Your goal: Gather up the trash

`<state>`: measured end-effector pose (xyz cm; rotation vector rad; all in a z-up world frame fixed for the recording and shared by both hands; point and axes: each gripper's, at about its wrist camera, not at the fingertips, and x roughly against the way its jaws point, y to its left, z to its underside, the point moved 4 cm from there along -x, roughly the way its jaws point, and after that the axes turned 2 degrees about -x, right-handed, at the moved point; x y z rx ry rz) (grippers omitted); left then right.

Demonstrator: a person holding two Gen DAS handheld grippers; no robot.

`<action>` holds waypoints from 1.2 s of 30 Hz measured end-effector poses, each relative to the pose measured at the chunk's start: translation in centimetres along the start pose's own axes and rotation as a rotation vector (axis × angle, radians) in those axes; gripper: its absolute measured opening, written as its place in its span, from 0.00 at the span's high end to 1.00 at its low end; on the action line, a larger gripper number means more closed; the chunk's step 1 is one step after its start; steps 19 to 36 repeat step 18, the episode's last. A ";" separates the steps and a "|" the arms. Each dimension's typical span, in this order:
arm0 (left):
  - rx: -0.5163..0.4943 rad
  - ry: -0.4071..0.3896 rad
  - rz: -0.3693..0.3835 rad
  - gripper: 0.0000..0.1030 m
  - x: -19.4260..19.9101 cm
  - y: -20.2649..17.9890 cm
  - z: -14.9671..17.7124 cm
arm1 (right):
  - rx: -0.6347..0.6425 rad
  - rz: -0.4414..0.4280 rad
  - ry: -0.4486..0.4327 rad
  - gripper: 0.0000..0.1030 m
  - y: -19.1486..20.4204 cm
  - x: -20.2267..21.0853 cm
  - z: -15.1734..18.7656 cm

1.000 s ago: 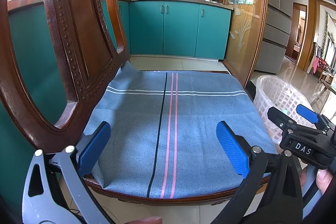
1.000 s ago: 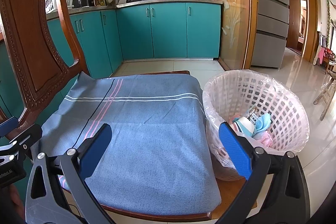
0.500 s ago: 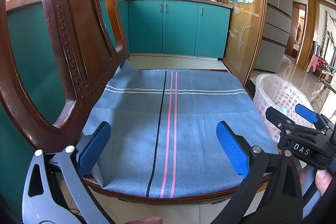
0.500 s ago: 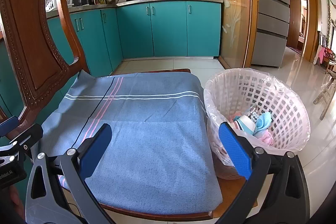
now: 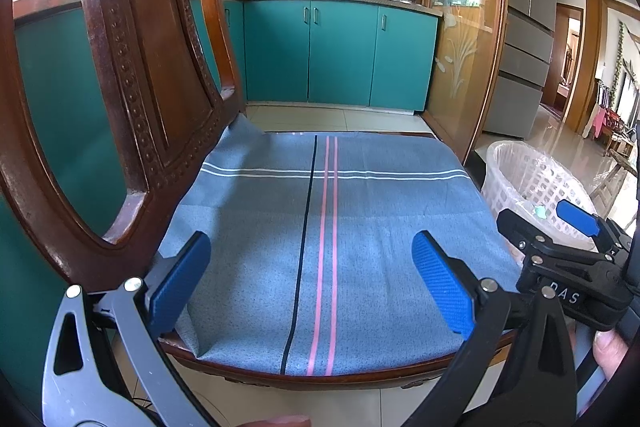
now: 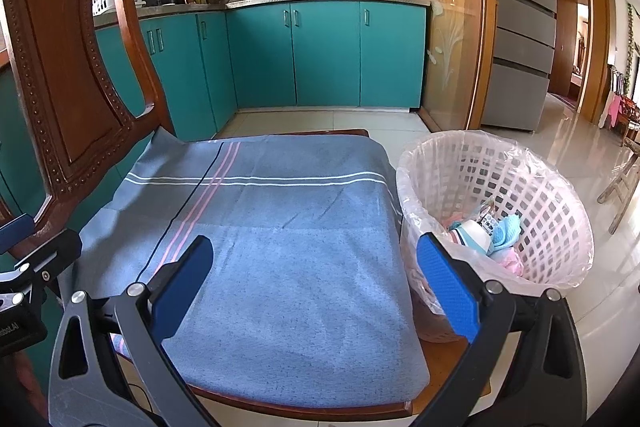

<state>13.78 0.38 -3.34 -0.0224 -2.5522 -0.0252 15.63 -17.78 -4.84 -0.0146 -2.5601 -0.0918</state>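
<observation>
A white lattice waste basket [image 6: 552,203] lined with a clear bag stands on the floor right of the chair; it also shows in the left wrist view [image 5: 520,175]. Several pieces of trash [image 6: 486,233] lie inside it: blue, white and pink scraps. My left gripper [image 5: 312,275] is open and empty above the front of the blue striped cloth [image 5: 320,227] on the chair seat. My right gripper [image 6: 316,279] is open and empty over the cloth's right front [image 6: 280,247], its right finger in front of the basket. No trash shows on the cloth.
The wooden chair back [image 5: 140,87] rises close on the left. Teal kitchen cabinets [image 6: 320,55] with pots on the counter stand behind. A grey fridge [image 6: 520,19] and a glass partition are at the right. Glossy tiled floor [image 6: 580,307] surrounds the basket.
Both grippers have stayed open and nearly still; the views have shifted only slightly.
</observation>
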 end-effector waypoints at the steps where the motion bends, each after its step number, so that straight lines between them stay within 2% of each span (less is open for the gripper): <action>1: -0.001 0.000 0.001 0.03 0.0 0.0 0.0 | 0.001 0.001 0.001 0.04 0.1 -0.1 0.0; 8: -0.010 -0.025 -0.009 0.03 0.2 -0.1 0.1 | 0.004 -0.001 0.003 0.04 0.1 -0.2 0.0; 11: -0.002 -0.020 0.008 0.03 0.1 -0.1 0.0 | 0.006 -0.002 0.006 0.03 0.2 -0.2 0.1; 36: 0.007 -0.015 0.006 0.03 -0.2 0.3 -0.1 | 0.009 -0.002 0.006 0.03 0.3 -0.1 0.1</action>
